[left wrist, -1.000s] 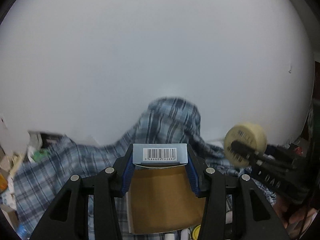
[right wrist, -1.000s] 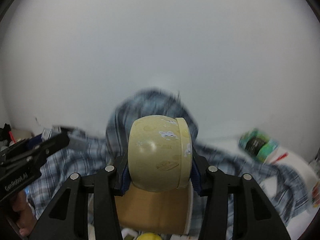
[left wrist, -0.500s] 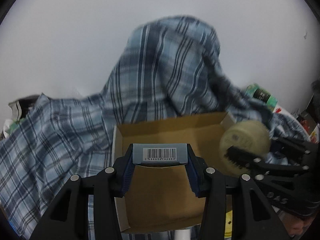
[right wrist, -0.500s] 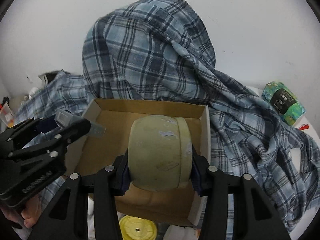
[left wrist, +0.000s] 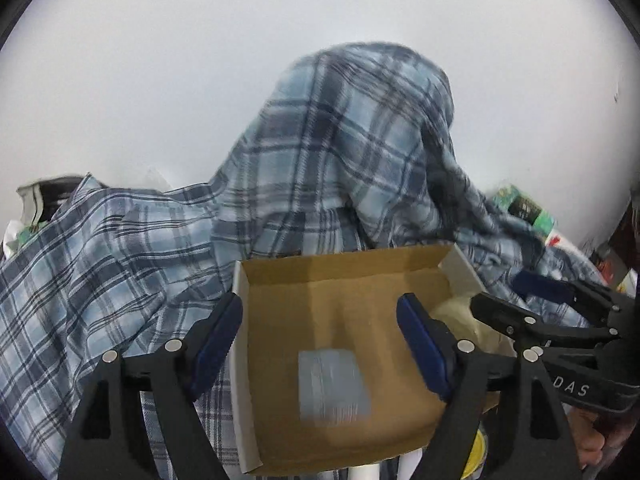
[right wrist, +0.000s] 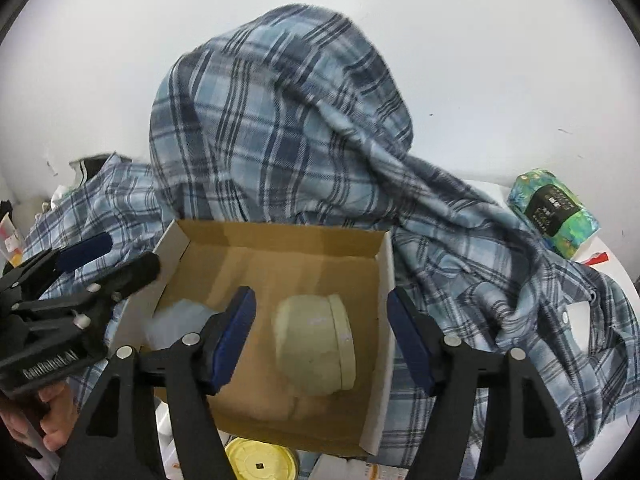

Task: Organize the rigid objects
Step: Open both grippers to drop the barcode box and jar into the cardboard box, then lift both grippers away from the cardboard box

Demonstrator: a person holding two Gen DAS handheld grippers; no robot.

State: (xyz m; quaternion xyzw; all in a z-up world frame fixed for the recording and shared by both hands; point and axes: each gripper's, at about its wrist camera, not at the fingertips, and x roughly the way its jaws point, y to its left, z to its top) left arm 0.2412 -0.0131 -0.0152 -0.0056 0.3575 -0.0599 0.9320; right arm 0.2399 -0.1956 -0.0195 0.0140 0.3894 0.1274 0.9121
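An open cardboard box (left wrist: 344, 258) (right wrist: 280, 229) sits in front of me. A small grey-blue box (left wrist: 334, 384), blurred, lies loose on its floor, also showing as a pale blur (right wrist: 180, 320) in the right wrist view. My left gripper (left wrist: 320, 340) (right wrist: 120, 256) hovers above it, jaws opening, pads clear of the box. A cream lidded jar (right wrist: 316, 344) (left wrist: 460, 316) lies on its side in the box's right half. My right gripper (right wrist: 322, 336) (left wrist: 500, 292) straddles the jar, jaws opening, with gaps on both sides.
A blue plaid shirt (right wrist: 280, 120) is draped over something tall behind the box and spreads to both sides. A green packet (right wrist: 554, 210) lies at the far right. A yellow lid (right wrist: 260, 460) sits below the box's near edge. A white wall stands behind.
Both grippers came down over the cardboard box. The left jaws spread and let go of the small barcode box; the right jaws spread and let go of the cream jar. Both things now lie in the box.
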